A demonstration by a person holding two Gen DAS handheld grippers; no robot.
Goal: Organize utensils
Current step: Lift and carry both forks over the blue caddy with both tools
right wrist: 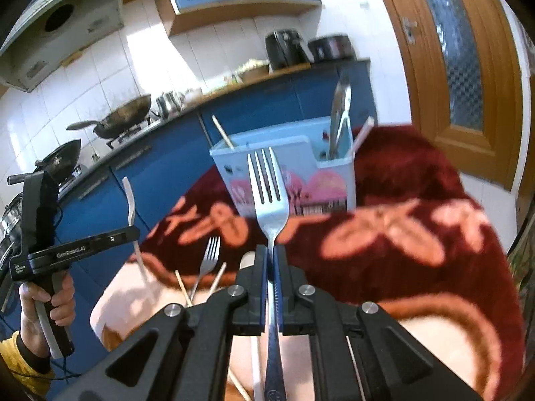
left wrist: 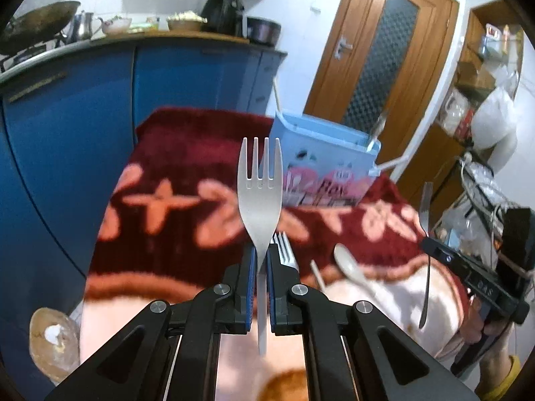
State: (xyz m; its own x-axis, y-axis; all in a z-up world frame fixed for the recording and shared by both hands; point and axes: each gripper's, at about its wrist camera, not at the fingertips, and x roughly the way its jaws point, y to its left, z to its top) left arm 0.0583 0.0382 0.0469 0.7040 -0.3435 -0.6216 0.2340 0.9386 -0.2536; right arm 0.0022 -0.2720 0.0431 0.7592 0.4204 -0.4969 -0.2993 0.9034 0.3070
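Note:
My left gripper is shut on a white plastic fork, held upright with its tines up. My right gripper is shut on a metal fork, also tines up. Both are held above the table, short of the light blue utensil holder. The holder has a metal spoon and chopsticks standing in it. Another metal fork, a white spoon and loose chopsticks lie on the cloth. Each wrist view shows the other gripper with its fork.
A dark red flowered cloth covers the table. Blue kitchen cabinets with woks and appliances on the counter stand behind. A wooden door is at the right, cluttered shelves beyond it. A person's hand grips the left gripper's handle.

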